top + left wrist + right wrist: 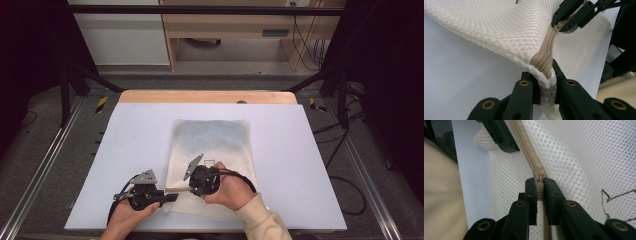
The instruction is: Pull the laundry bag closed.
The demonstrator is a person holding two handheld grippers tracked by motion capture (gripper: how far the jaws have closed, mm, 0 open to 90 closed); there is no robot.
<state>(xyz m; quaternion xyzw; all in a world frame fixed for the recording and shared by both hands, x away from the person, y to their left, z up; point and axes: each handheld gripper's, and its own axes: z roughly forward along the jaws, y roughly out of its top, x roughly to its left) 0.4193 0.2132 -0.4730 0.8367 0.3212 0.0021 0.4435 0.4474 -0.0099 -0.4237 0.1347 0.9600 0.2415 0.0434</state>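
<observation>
A white mesh bag [212,165] is lying flat on the pale blue table [300,165], near the person's edge and roughly central. A beige zipper [548,53] is running along the bag's near end.

The left gripper [170,197] is sitting at the bag's near left corner, held in the left hand [129,214]. In the left gripper view its jaws are clenching the corner of the mesh right where the zipper tape ends; the fabric is bunching between the pads and lifting slightly off the table.

The right gripper [189,189] is lying just beside the left one, a little further along the zipper, held in the right hand [227,190] with a cream sleeve [262,222] behind it. In the right gripper view its jaws are closing tight on the zipper slider [539,181], with the closed beige tape running away beyond it. Whether the pads are pinching the slider body or its pull tab is hard to tell from this angle.

A brown stitched mark [617,197] is showing on the mesh beside the right gripper.
</observation>
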